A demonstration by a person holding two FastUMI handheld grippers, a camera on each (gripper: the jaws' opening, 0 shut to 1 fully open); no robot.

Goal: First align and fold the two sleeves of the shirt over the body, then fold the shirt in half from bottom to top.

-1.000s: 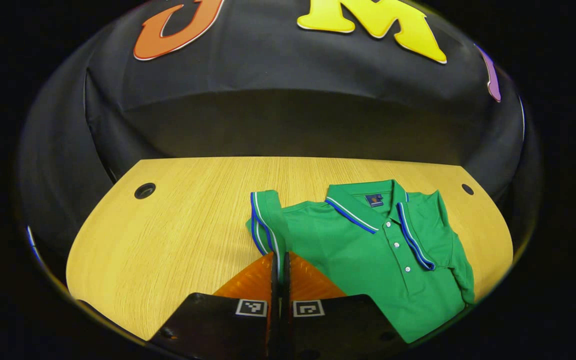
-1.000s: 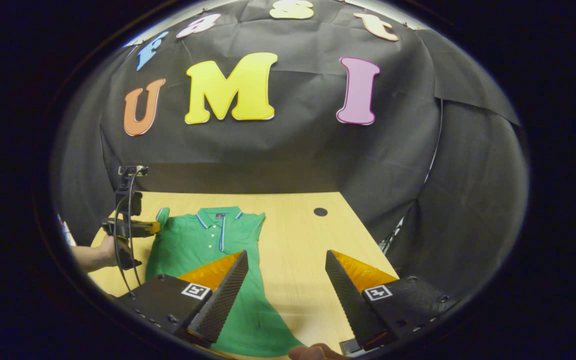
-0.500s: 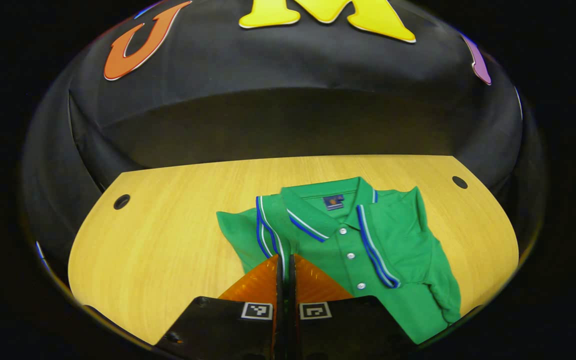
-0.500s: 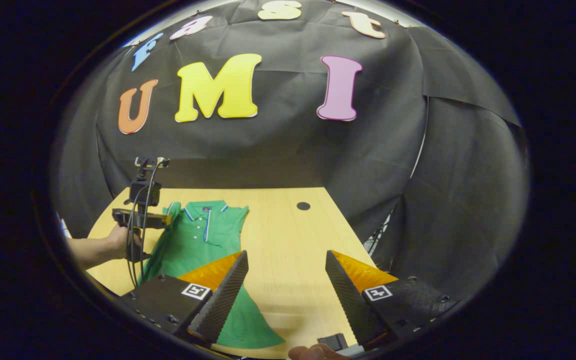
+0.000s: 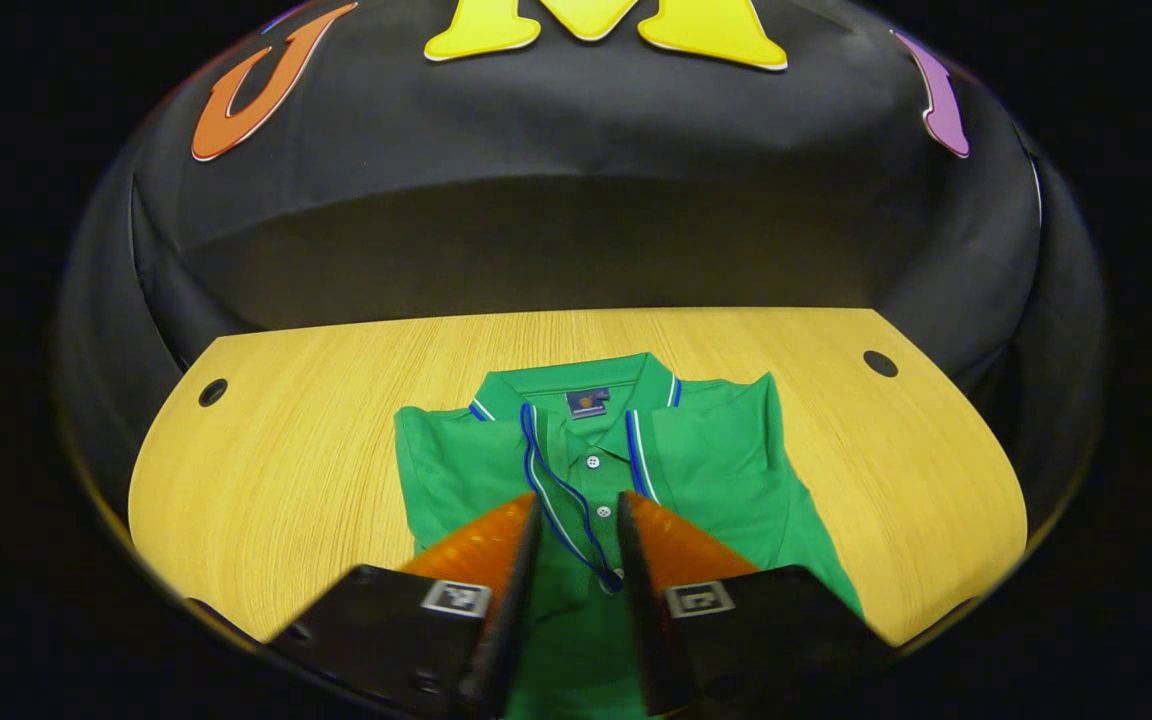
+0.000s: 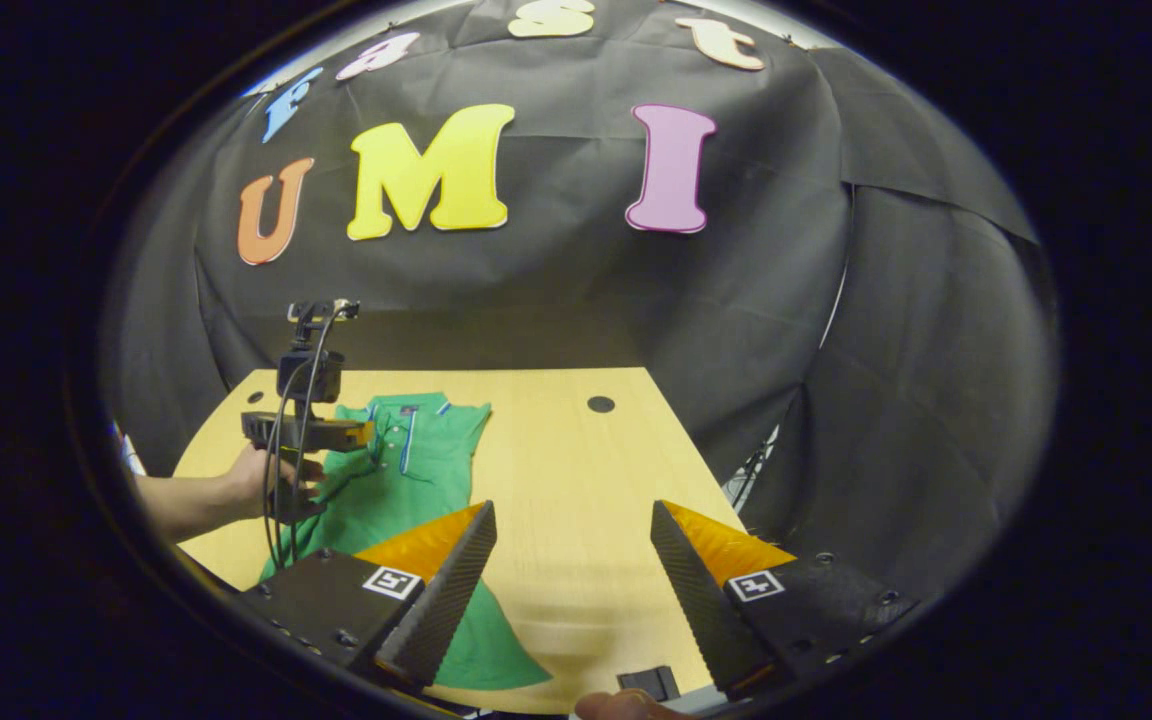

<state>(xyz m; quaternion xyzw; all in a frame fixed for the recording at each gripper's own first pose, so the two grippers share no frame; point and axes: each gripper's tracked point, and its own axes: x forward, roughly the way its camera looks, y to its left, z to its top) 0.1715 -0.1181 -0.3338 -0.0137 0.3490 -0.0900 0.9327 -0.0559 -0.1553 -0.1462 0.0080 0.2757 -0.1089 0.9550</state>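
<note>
Left gripper [image 5: 578, 515] hovers with its fingers parted a little and pinching nothing, the blue-trimmed sleeve cuff [image 5: 558, 490] lying in the gap just ahead, laid across the placket, likely so the sleeve covers the body. Around it the green shirt [image 5: 726, 470] lies flat on the wooden table [image 5: 286, 440]. Right gripper [image 6: 568, 565] waits spread wide, empty, well to the shirt's side, its hem [image 6: 481, 655] below its near finger.

I am looking out over a light wooden table [image 5: 316, 420] whose grain is running across toward a black cloth wall [image 5: 576, 230]. Two round cable holes are sitting near its far corners, one left [image 5: 213, 391], one right [image 5: 878, 363].
</note>
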